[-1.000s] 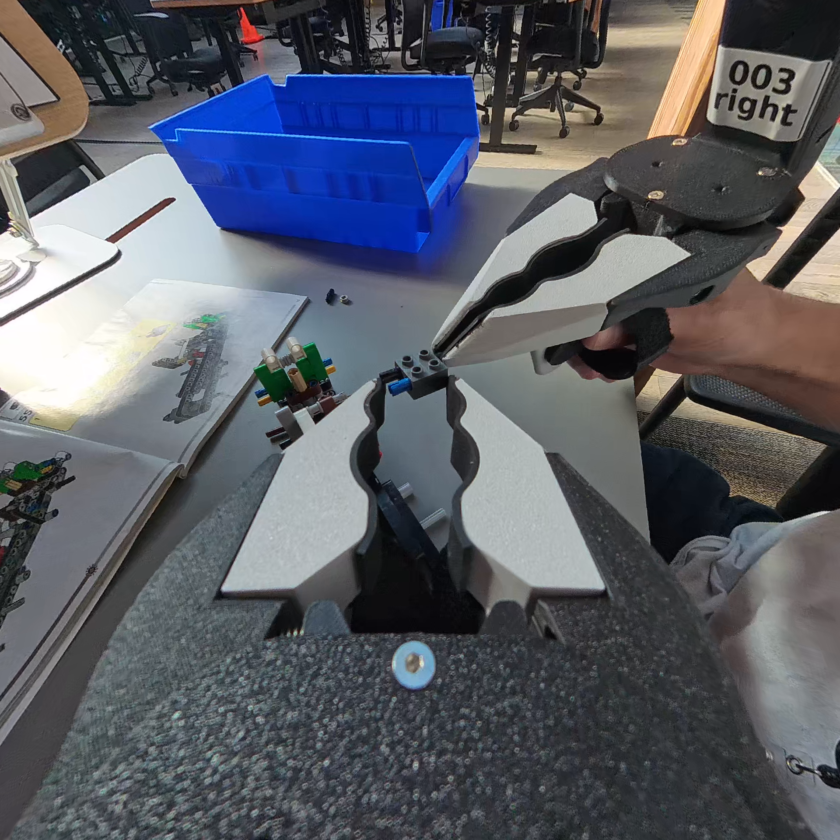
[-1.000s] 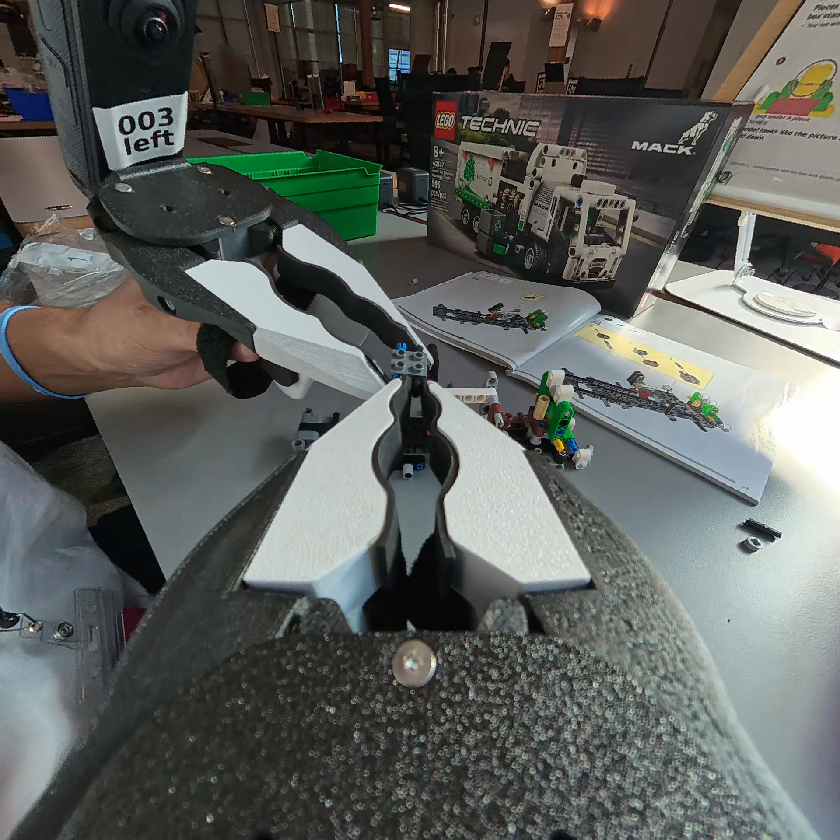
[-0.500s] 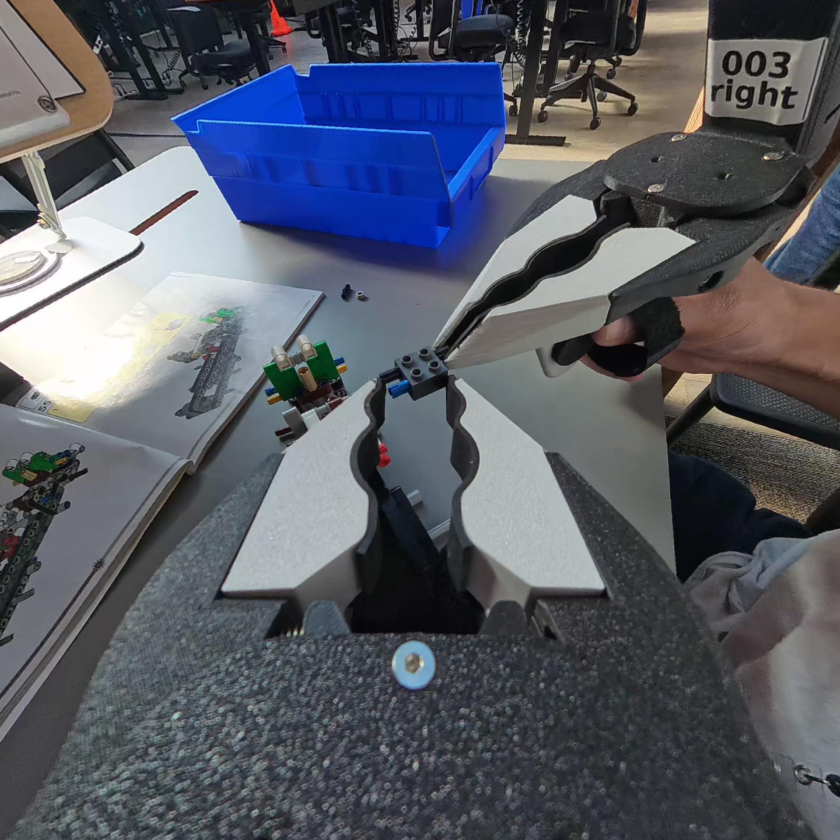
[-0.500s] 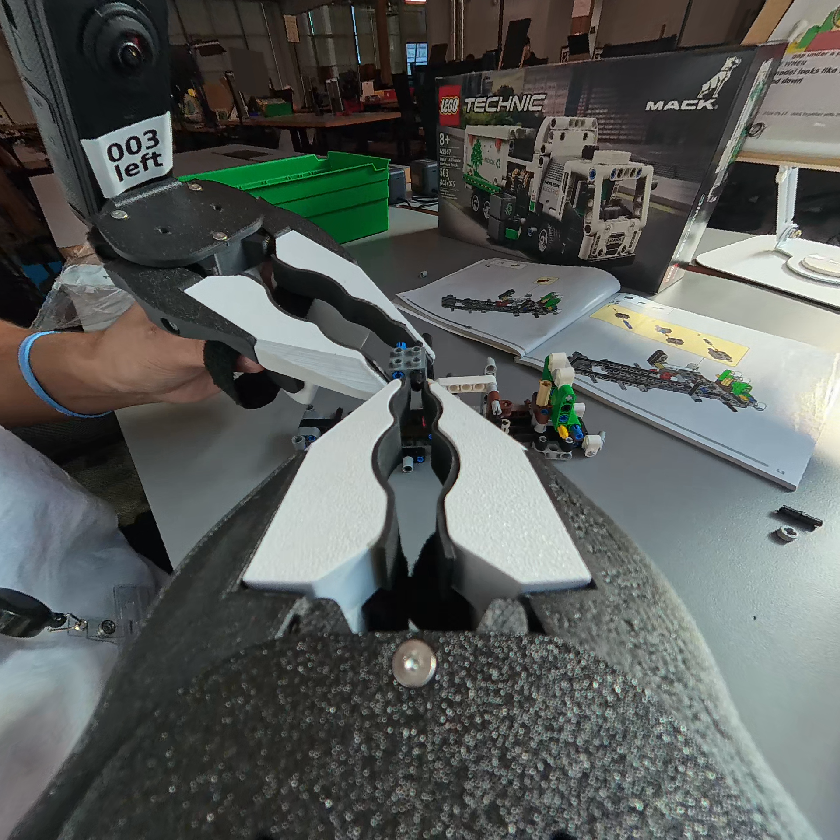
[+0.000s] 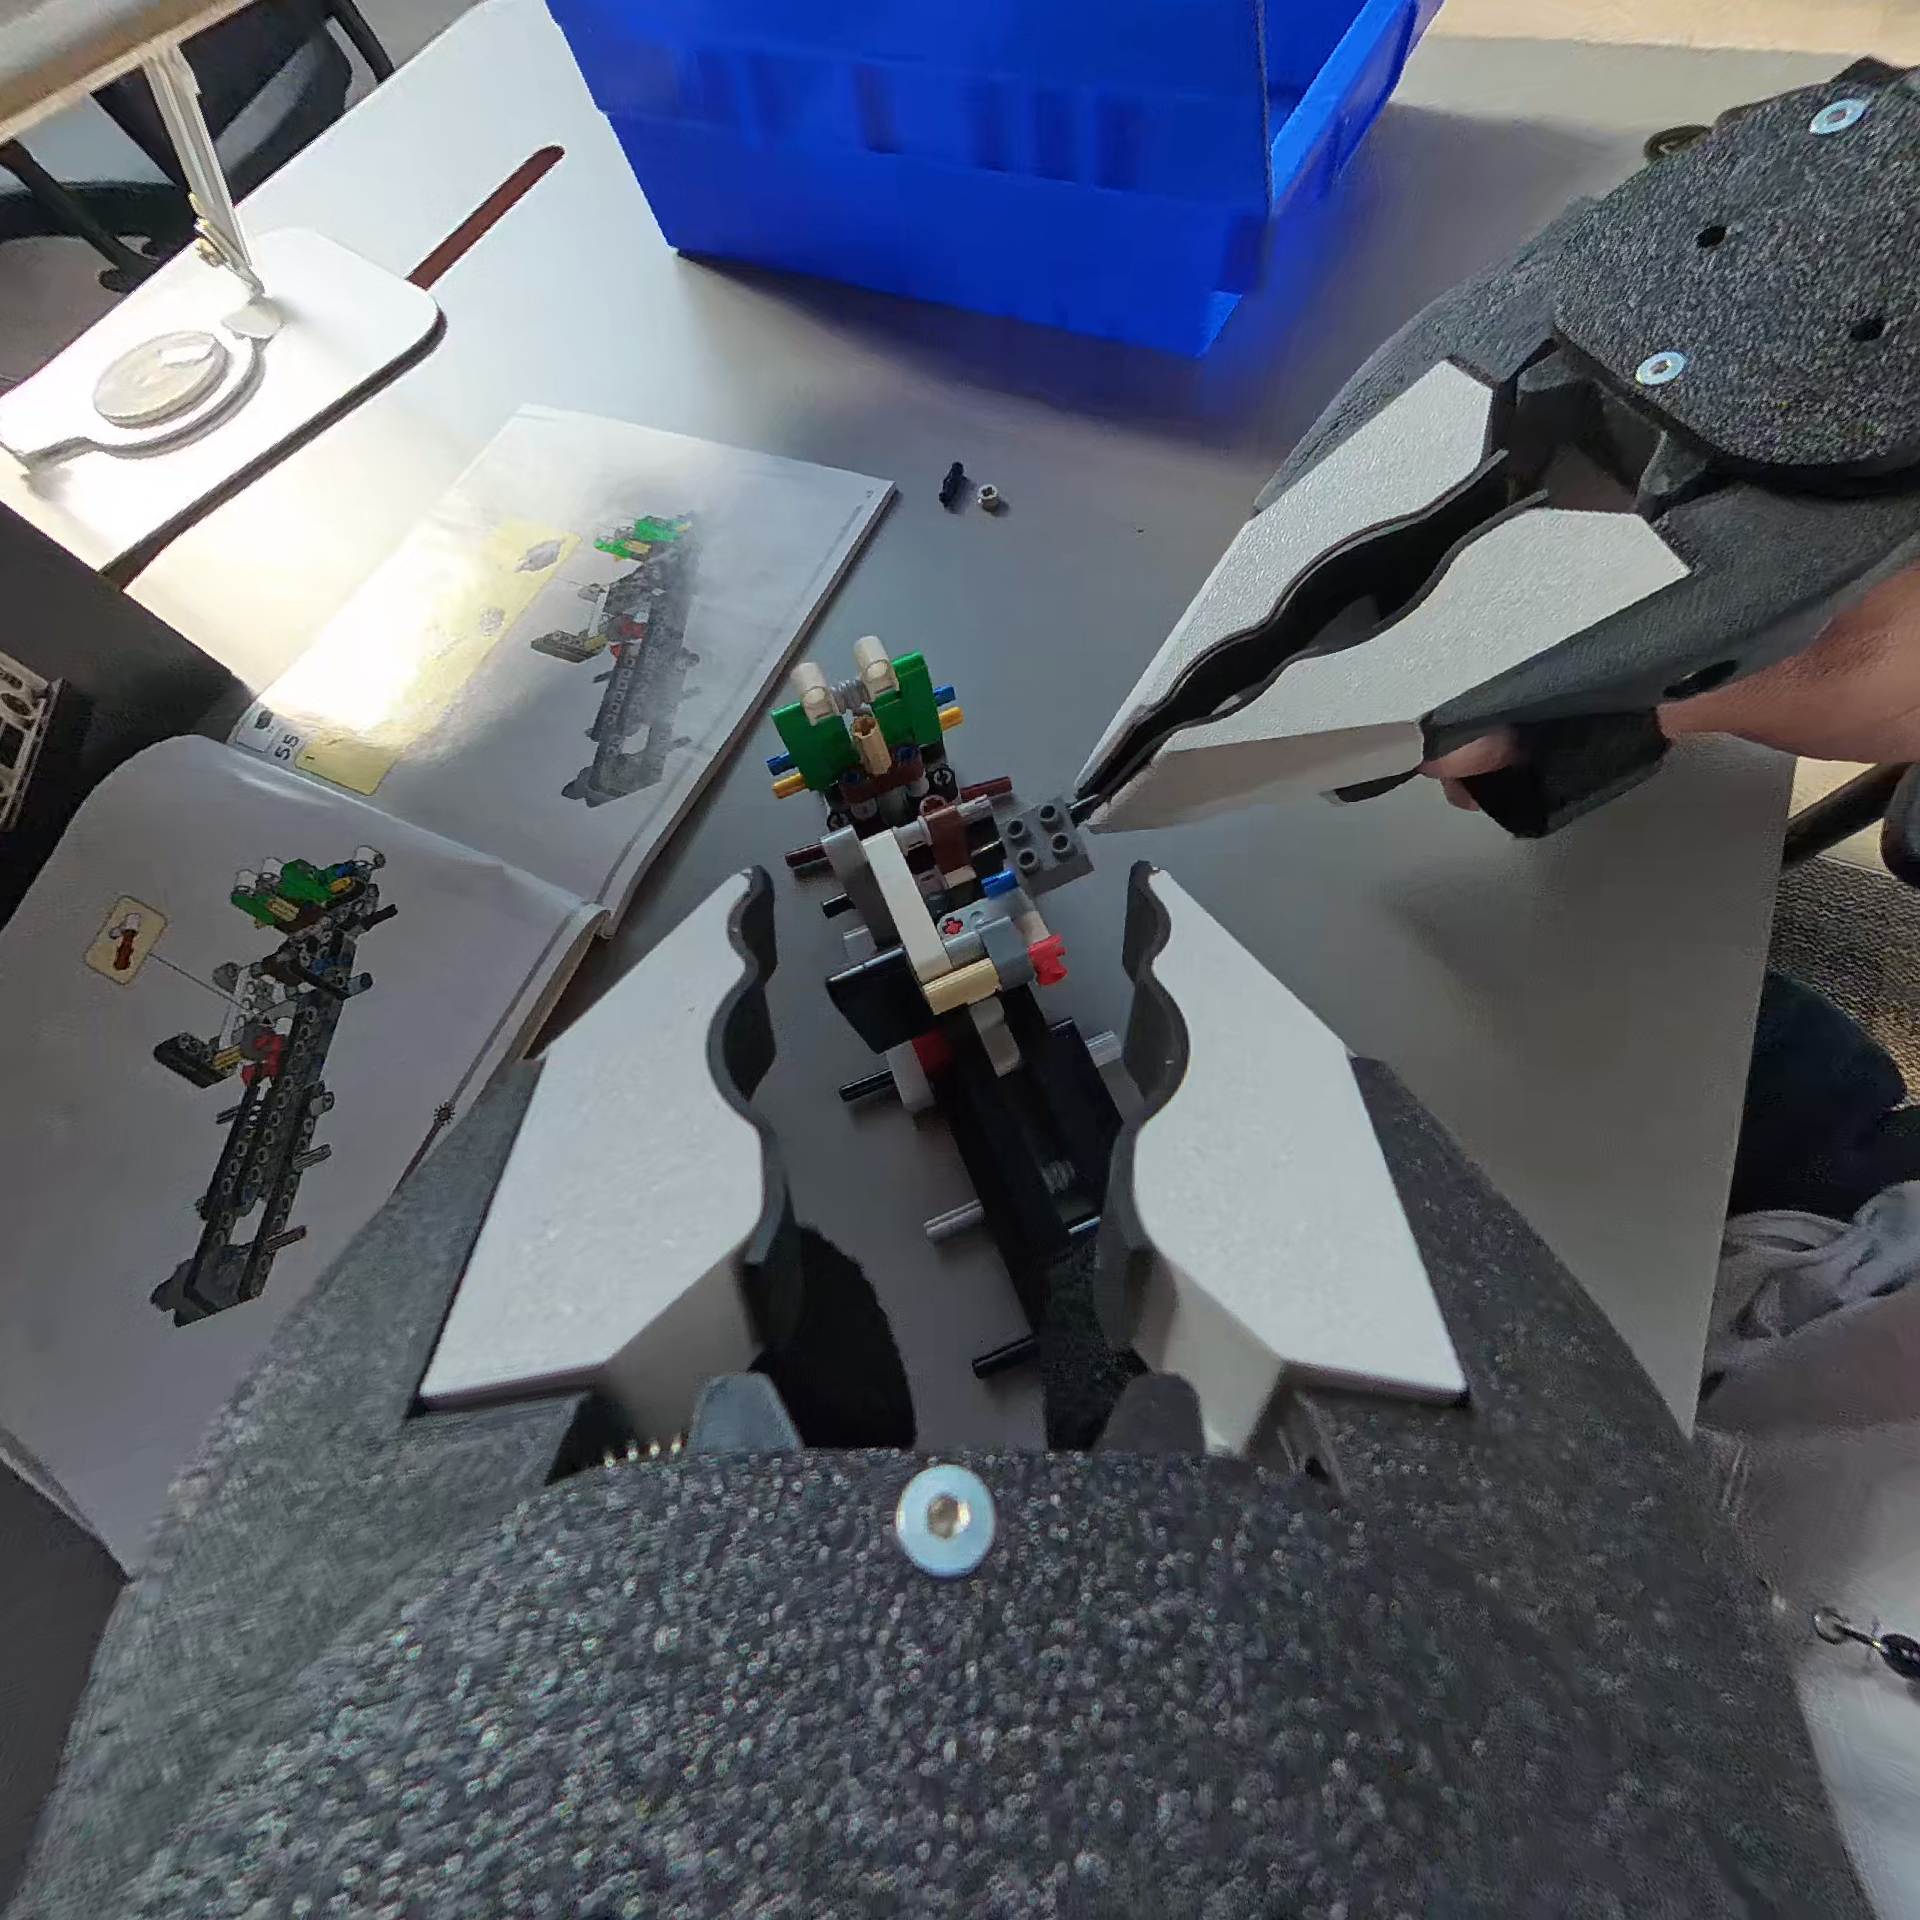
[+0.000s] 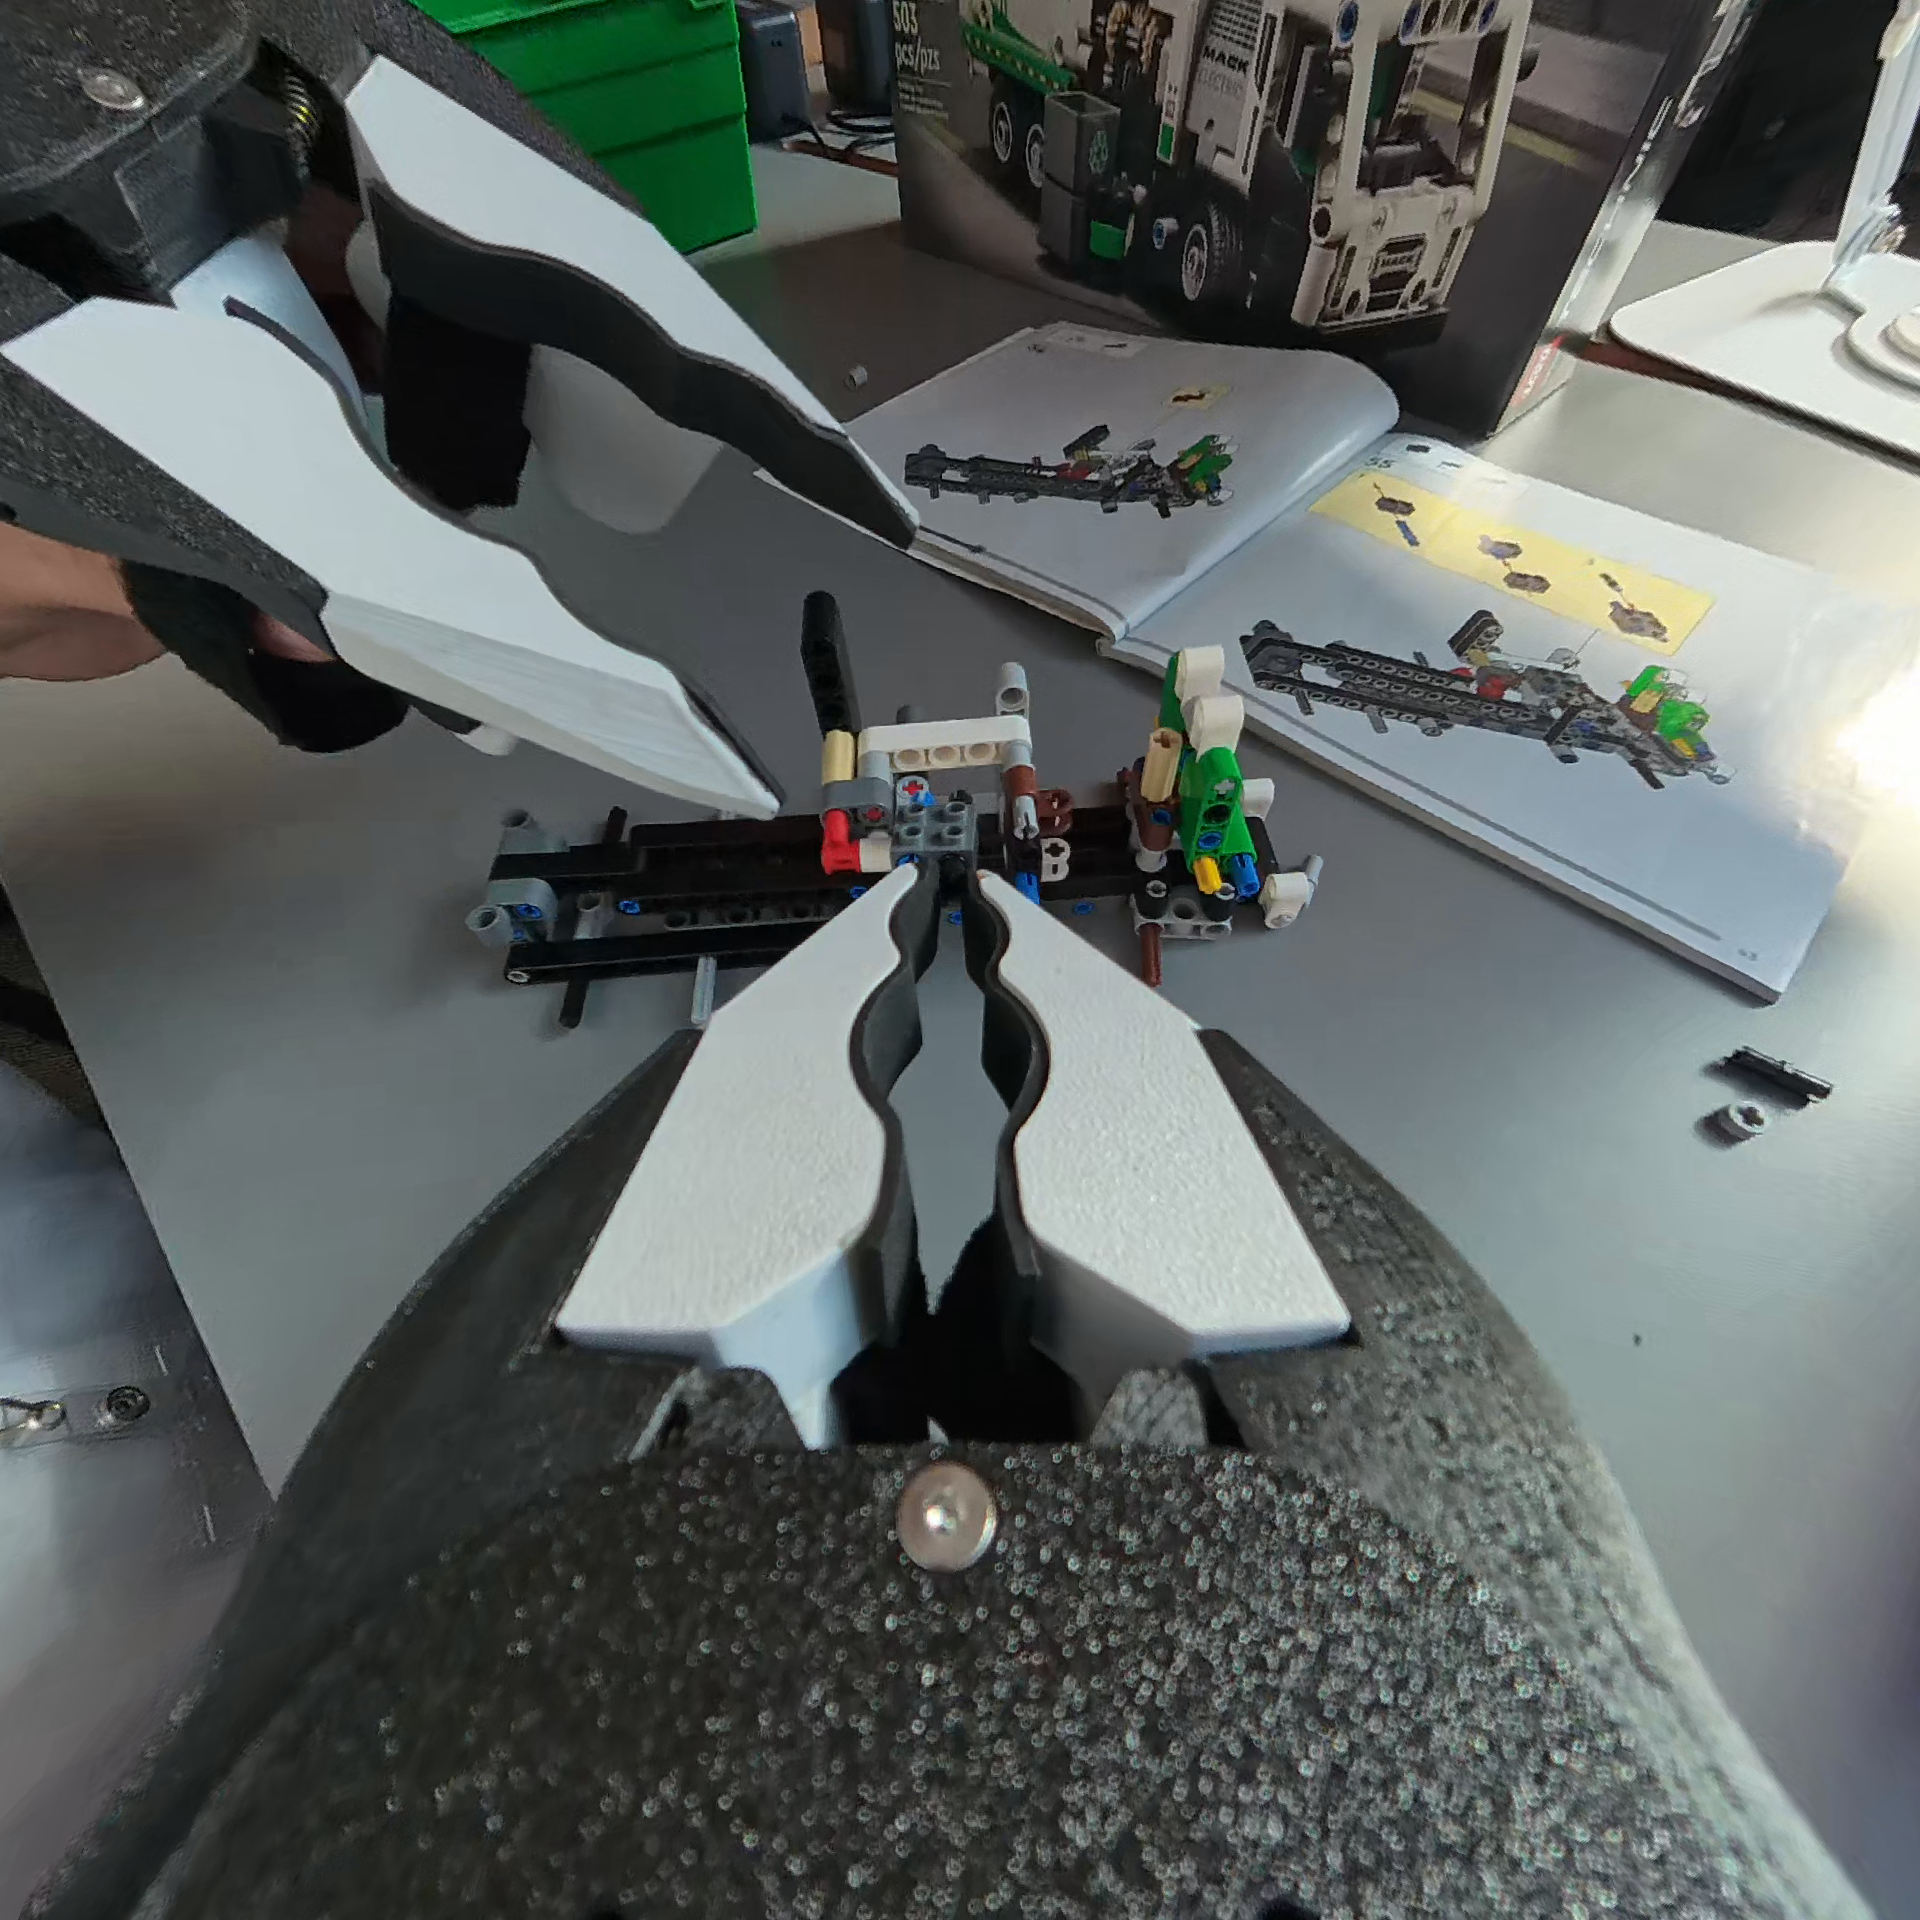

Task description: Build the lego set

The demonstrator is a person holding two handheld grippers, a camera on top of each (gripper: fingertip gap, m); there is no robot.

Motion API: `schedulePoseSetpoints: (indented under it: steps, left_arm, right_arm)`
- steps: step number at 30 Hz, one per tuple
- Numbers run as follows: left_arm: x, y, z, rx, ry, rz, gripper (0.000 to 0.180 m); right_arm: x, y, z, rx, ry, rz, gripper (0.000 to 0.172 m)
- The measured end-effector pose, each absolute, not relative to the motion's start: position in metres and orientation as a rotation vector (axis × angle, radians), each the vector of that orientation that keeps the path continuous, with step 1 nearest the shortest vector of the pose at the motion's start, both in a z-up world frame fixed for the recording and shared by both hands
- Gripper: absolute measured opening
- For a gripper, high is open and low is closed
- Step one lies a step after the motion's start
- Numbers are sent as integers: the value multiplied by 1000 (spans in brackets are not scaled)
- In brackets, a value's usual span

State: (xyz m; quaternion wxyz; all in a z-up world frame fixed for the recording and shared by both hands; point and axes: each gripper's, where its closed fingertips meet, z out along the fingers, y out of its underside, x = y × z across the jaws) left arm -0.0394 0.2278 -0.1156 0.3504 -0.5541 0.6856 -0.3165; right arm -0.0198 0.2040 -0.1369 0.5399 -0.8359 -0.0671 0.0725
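Left claw: the left gripper point(image 5: 945, 883) is wide open and holds nothing; the long black brick chassis point(image 5: 997, 1101) lies on the table between its two fingers, and the pads do not press on it.
Right claw: the right gripper point(image 6: 945, 878) is closed narrow on a small black pin at the near side of the dark grey studded brick point(image 6: 935, 826); the pads hide most of the pin.
Grey brick: it sits on the chassis point(image 6: 727, 862), just ahead of the right fingertips and beside a red connector point(image 6: 844, 847).
Around: a green and white sub-assembly point(image 6: 1205, 790) stands at the chassis end, to the right of the right claw. The open instruction booklet point(image 6: 1455, 665) lies beyond it, and the truck set box point(image 6: 1247, 156) behind that.
In the way: the white beam frame point(image 6: 945, 743) rises just behind the grey brick; the lower finger point(image 6: 582, 675) of the left claw hangs close to its left.
Open room: the bare grey table point(image 6: 1455, 1195) is to the right of the right claw, with only a small black pin and grey bush point(image 6: 1766, 1091) there.
Far side: a blue bin point(image 5: 987, 156) stands ahead of the left claw, well apart.
Cut off: the box, the green bin point(image 6: 623, 104) and both hands are only partly in view.
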Motion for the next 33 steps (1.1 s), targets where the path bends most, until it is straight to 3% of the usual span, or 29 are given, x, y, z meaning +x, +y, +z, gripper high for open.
schedulePoseSetpoints:
  steps: [4,12,19,22,27,33]
  left_arm:
    - [-33,221,-133,-1557,1881,-827,73]
    - [-24,221,-147,-1756,1962,-834,65]
    - [-22,221,-154,-1894,1956,-837,49]
    - [-22,228,-156,-1891,1960,-776,33]
    - [-23,224,-157,-1887,2031,-803,41]
    - [-23,227,-158,-1903,2074,-842,34]
  right_arm:
    - [-21,213,-139,-1979,-143,188,3]
    - [-20,217,-137,-1963,-44,303,3]
    - [-14,221,-142,-1997,-44,230,3]
    - [-15,221,-142,-1996,-49,251,3]
    - [-17,221,-139,-1980,-77,240,2]
    - [-18,222,-142,-1998,-76,267,3]
